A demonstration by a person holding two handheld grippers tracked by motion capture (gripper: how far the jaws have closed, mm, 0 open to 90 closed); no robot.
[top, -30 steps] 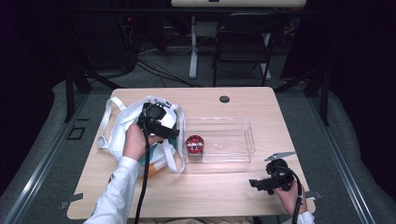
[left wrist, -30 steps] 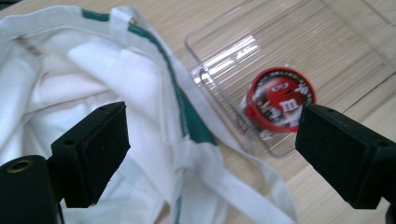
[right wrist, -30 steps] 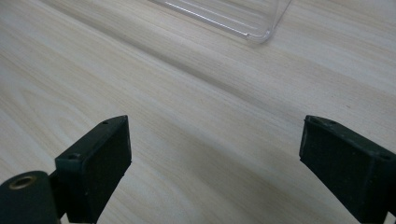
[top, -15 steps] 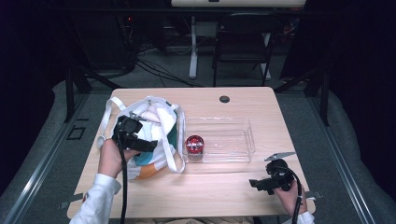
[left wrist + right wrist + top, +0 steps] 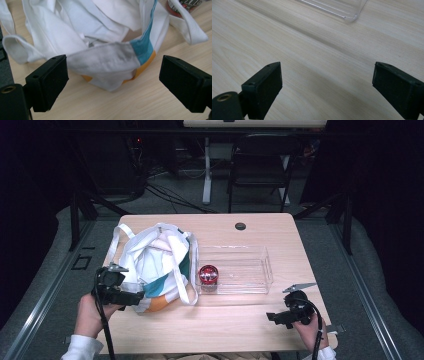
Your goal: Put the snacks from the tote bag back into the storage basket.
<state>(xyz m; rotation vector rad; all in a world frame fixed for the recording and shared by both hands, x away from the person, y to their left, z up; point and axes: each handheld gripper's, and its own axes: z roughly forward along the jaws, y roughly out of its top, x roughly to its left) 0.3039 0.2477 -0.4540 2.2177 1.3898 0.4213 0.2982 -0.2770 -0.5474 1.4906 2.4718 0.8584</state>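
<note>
A white tote bag (image 5: 155,265) with teal and orange panels lies crumpled on the left half of the wooden table. To its right a red can (image 5: 208,275) stands in the left end of a clear plastic tray (image 5: 267,267). My left gripper (image 5: 137,296) is at the bag's near-left corner, pointing right, and is open. In the left gripper view its jaws (image 5: 113,80) stand wide apart with a grey fold of the bag (image 5: 107,57) just beyond them, untouched. My right gripper (image 5: 272,316) rests open near the front right edge, and in its own view (image 5: 327,85) bare wood lies between the jaws.
A black round grommet (image 5: 240,226) sits at the table's back middle. A dark chair (image 5: 260,160) and cables stand on the floor behind. The tray's corner (image 5: 347,16) shows ahead of the right gripper. Bare wood stretches along the front between the two hands.
My left gripper has come off the top of the bag, moving left and toward the front edge, and now sits low at the bag's near corner. The right gripper has stayed put.
</note>
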